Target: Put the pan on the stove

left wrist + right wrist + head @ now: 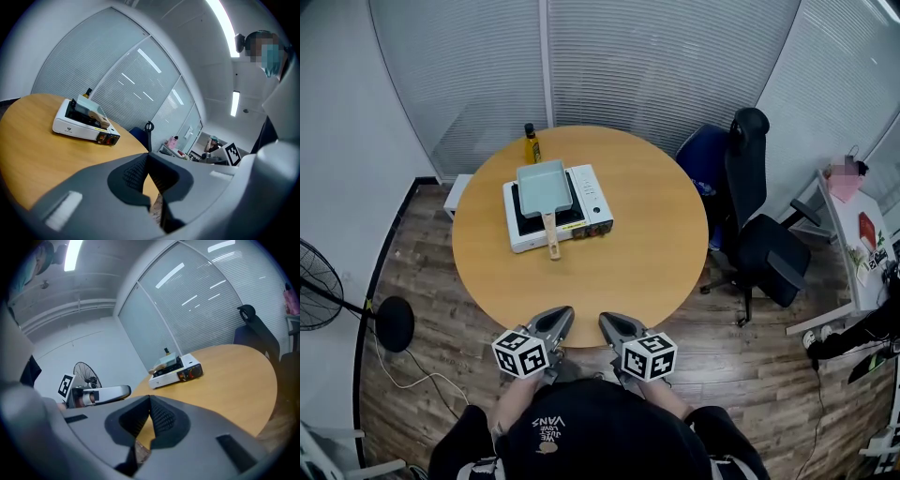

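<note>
A pale blue rectangular pan (545, 186) with a wooden handle (551, 233) rests on the white portable stove (592, 200) at the far left of the round wooden table (647, 253). The handle points toward me. Stove and pan also show small in the left gripper view, pan (90, 108) on stove (75, 127), and in the right gripper view, pan (168, 361) on stove (174, 373). My left gripper (562, 318) and right gripper (606, 323) hover side by side at the table's near edge, well short of the stove. Both are shut with nothing between their jaws.
A yellow-labelled bottle (532, 145) stands behind the stove. A black office chair (759, 234) sits right of the table, and a floor fan (319, 286) stands at the left. Glass walls with blinds enclose the back. A desk (858, 234) is at the far right.
</note>
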### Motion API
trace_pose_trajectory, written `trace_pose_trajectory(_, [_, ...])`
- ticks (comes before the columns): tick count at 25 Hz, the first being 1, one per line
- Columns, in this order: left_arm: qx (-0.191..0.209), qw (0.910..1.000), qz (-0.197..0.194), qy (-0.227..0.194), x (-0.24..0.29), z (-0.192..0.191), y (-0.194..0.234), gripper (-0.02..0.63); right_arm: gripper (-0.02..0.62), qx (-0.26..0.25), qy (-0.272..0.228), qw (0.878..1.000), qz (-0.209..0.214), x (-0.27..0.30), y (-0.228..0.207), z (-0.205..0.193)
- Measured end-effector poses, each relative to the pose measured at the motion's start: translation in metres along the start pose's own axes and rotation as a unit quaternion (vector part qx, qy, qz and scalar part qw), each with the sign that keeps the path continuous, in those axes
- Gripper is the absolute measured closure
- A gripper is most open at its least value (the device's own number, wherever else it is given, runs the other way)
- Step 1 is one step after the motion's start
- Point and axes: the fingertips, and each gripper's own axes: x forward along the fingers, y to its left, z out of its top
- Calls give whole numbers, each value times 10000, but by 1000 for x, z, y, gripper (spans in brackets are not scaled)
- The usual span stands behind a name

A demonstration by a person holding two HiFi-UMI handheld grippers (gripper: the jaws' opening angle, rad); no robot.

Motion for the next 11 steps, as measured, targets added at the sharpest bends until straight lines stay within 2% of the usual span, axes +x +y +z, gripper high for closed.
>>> trace_pose_trajectory(11, [-57,10000,-41,16,11,4,5,597,581,-4,-8,10000,13,7,-7,6])
